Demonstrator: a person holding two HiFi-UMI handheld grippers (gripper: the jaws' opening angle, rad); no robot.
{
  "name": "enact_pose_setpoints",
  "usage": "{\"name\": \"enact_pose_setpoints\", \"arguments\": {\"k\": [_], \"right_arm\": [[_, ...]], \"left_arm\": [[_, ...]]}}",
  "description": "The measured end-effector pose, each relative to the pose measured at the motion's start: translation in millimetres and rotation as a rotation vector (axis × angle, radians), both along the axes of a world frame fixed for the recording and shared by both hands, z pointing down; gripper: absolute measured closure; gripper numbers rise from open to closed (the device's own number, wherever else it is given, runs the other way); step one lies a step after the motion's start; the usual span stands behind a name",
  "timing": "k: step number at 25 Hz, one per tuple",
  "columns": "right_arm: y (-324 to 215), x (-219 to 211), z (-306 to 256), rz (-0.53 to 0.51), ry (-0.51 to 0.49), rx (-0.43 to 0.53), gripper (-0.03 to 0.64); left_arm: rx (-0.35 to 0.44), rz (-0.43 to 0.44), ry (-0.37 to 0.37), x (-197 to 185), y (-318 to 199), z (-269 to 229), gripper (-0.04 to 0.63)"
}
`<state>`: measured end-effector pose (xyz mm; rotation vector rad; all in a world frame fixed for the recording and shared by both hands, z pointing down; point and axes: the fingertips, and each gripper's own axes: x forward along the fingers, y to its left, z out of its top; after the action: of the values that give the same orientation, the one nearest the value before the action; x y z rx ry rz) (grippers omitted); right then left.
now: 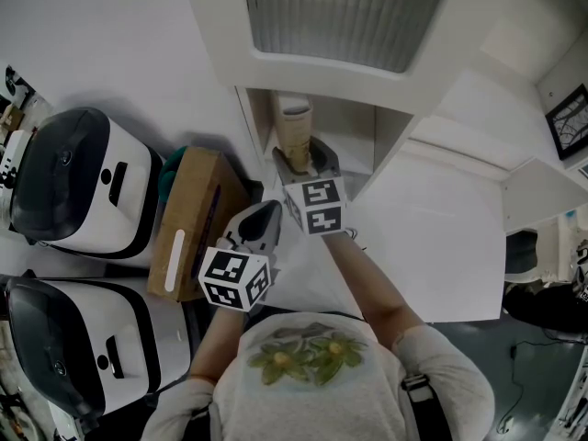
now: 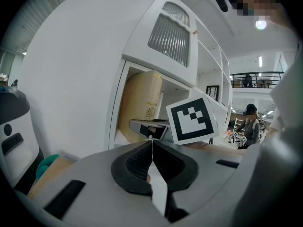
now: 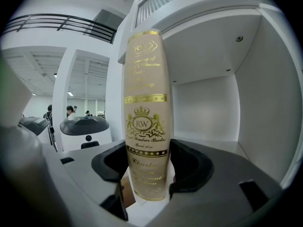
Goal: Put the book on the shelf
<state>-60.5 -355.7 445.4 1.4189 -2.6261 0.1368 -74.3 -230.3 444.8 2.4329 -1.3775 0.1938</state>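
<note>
White walls and a white shelf fill the top half of the head view, with two white machines with dark lids and a cardboard box down the left side. The book, cream with gold lettering, stands upright inside the shelf's open compartment. It sits in the centre of the right gripper view, with its spine facing the camera and its long axis vertical. The right gripper has it by the lower part, with one of the jaws on each cover and no gap showing, so they read as pinching the book rather than standing clear of it. The book's bottom edge looks level with or barely above the compartment floor, and I cannot tell whether it rests there. The left gripper hangs to the lower left of the right one in the head view, short of the compartment, its jaws pressed together on nothing. The book lies straight ahead of the right jaws and between them, so that hand alone has the job. The next move seems to call for a clean letting-go and a straight pull back, since sideways drag could tip the tall, narrow book.
</note>
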Motion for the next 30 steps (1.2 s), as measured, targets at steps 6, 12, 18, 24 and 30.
{"name": "enact_pose_setpoints", "arguments": {"k": [6,12,18,24,30], "right_arm": [[-1,-4,-2,-0.017,-0.012,-0.012,0.367],[-2,-6,-2,-0.041,-0.033,-0.026,0.358],[-4,-10,-1,-0.057,-0.043,-0.040,0.351],[-6,-12,-2,-0.066,-0.042,-0.041,0.347],[-8,-16,-2,-0.068,-0.040,-0.047,0.344]], "left_arm": [[0.001,-0.004,-0.001,-1,1,1,0.566],[0.003,-0.004,-0.001,0,1,-1,0.566],[0.006,-0.006,-0.002,0,1,-1,0.566],[0.007,-0.008,-0.003,1,1,-3,0.566],[0.008,-0.009,-0.003,3,2,-2,0.566]]}}
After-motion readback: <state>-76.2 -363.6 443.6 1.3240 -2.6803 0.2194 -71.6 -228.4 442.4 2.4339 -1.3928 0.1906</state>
